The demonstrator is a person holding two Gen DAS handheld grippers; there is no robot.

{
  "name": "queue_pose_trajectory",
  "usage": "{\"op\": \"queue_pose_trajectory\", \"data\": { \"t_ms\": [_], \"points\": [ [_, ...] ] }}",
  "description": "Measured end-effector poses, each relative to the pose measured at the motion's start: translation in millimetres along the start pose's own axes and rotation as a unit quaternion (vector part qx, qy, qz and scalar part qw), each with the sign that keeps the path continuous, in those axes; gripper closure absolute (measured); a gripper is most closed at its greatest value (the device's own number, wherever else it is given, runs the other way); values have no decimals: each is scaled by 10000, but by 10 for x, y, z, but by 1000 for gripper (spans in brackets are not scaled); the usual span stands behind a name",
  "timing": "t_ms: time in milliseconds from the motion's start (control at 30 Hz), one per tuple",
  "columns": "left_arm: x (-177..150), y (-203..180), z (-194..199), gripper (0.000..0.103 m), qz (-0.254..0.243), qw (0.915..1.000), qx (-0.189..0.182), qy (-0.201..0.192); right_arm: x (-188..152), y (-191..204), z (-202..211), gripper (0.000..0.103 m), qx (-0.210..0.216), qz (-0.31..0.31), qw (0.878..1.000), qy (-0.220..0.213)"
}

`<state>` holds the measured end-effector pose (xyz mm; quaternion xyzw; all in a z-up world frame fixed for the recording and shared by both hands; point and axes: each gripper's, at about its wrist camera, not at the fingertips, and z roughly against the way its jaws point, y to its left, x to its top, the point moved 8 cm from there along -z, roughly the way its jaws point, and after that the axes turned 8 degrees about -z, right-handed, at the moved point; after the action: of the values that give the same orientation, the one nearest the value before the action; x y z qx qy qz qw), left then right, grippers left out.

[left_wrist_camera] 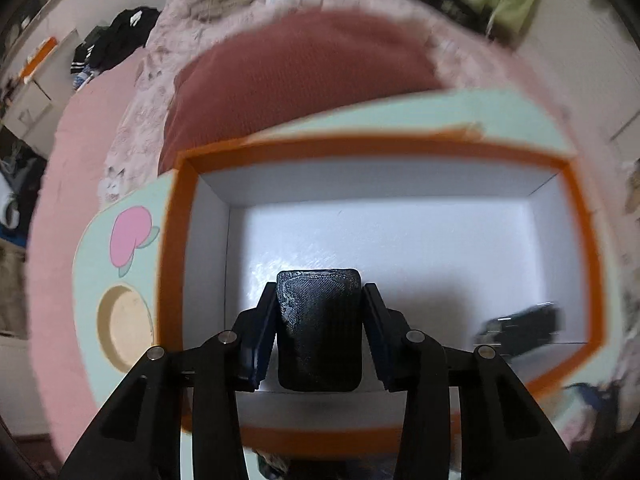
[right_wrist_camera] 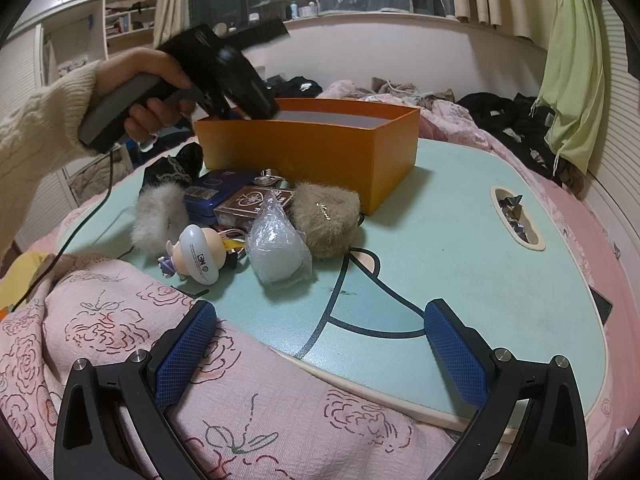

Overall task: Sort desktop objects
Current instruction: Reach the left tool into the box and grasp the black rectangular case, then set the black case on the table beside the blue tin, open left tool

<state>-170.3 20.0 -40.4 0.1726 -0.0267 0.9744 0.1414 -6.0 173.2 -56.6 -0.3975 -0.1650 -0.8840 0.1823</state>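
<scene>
In the left wrist view my left gripper (left_wrist_camera: 320,292) hangs over the open orange box (left_wrist_camera: 176,240), shut on a black textured block (left_wrist_camera: 319,328). A small dark object (left_wrist_camera: 520,326) lies blurred at the box's right side. In the right wrist view the left gripper (right_wrist_camera: 224,72) dips into the orange box (right_wrist_camera: 312,152). My right gripper (right_wrist_camera: 320,332) is open and empty, low over the front edge of the mint table (right_wrist_camera: 460,272). A pile lies left of the box: tan fluffy pouch (right_wrist_camera: 328,216), bagged white ball (right_wrist_camera: 276,252), figurine (right_wrist_camera: 196,256), card box (right_wrist_camera: 252,204), blue tin (right_wrist_camera: 216,192), white fur piece (right_wrist_camera: 160,216).
A pink rose-print blanket (right_wrist_camera: 140,340) covers the near edge. A slot in the table (right_wrist_camera: 516,216) holds crumpled wrappers. A cup recess (left_wrist_camera: 124,332) sits left of the box. Dark clothes (right_wrist_camera: 504,116) and a green cloth (right_wrist_camera: 576,60) are behind.
</scene>
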Motion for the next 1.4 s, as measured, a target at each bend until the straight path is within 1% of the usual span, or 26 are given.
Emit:
{"op": "queue_pose_trajectory", "data": {
  "t_ms": [67, 100, 133, 167, 233, 300, 400, 567, 600, 633, 667, 700, 767, 800, 833, 867, 900, 933, 1000, 1033, 1100, 1167, 1233, 1300, 1333, 1400],
  "points": [
    [21, -6, 316, 61, 47, 9981, -245, -563, -2, -1, 1, 0, 2, -1, 10000, -1],
    [0, -32, 519, 61, 38, 9952, -357, -909, -1, -1, 1, 0, 2, -1, 10000, -2],
    [-38, -70, 658, 61, 4, 9924, -481, -1135, 2, 4, -1, 0, 3, -2, 10000, -3],
    [-103, -133, 833, 61, -66, 9882, -686, -1368, -2, -1, 2, 0, 3, -1, 10000, -1],
    [-299, -253, 1103, 61, -170, 9796, -1122, -1656, -3, 2, 3, 0, 5, -3, 10000, -2],
    [-472, -353, 1180, 61, -289, 9756, -1359, -1698, -2, 5, 4, 0, 3, 0, 10000, -2],
    [-681, -460, 1037, 61, -453, 9782, -1387, -1480, -3, 6, 7, 0, 5, -1, 10000, -2],
    [-725, -548, 787, 61, -456, 9805, -1232, -1461, 5, 18, 5, 0, 6, -1, 10000, -3],
    [-702, -513, 762, 61, -407, 9816, -1077, -1525, -2, 9, 8, 0, 6, -1, 10000, -2],
    [-784, -530, 815, 60, -365, 9818, -972, -1591, -3, 8, 8, 0, 7, -1, 10000, -1],
    [-765, -474, 844, 60, -281, 9804, -858, -1750, 5, 20, 5, 0, 8, -2, 10000, -2],
    [-827, -501, 926, 60, -221, 9781, -859, -1883, -3, 9, 8, 0, 5, 0, 10000, -1],
    [-894, -479, 1024, 52, -127, 9722, -993, -2115, 1, 13, 6, 0, 7, -1, 10000, 0],
    [-942, -439, 1086, 45, -71, 9691, -1014, -2246, -2, 9, 8, 0, 6, 0, 10000, 0],
    [-995, -399, 1129, 41, -21, 9674, -964, -2342, -4, 8, 9, 0, 6, 0, 10000, 1],
    [-1071, -344, 1175, 39, 38, 9656, -844, -2458, 4, 20, 6, 0, 6, 0, 10000, 1],
    [-1152, -294, 1199, 35, 87, 9651, -708, -2519, -2, 9, 7, 0, 6, 1, 10000, 1],
    [-1275, -212, 1211, 33, 173, 9657, -507, -2541, 1, 14, 6, 0, 7, -1, 10000, 2],
    [-1486, -115, 1187, 33, 276, 9674, -278, -2502, -1, 10, 7, 0, 7, 1, 10000, 0],
    [-1595, -82, 1148, 33, 293, 9695, -237, -2423, -3, 8, 7, 0, 8, 0, 10000, 0],
    [-1835, -47, 1015, 33, 325, 9753, -277, -2165, -2, 9, 7, 0, 9, 0, 10000, -1],
    [-1998, -88, 866, 33, 309, 9797, -379, -1945, -3, 7, 7, 0, 10, 0, 10000, -1],
    [-2075, -160, 742, 33, 229, 9825, -404, -1805, 0, 11, 6, 0, 10, 0, 10000, -2],
    [-2102, -264, 592, 33, 84, 9863, -347, -1612, -2, 8, 7, 0, 13, -2, 10000, -3],
    [-2108, -326, 531, 27, 0, 9881, -278, -1513, 2, 13, 5, 0, 12, -3, 10000, -4],
    [-2050, -409, 480, 16, -219, 9871, 216, -1573, 5, 16, 2, 0, 6, -3, 10000, 2]
  ]
}}
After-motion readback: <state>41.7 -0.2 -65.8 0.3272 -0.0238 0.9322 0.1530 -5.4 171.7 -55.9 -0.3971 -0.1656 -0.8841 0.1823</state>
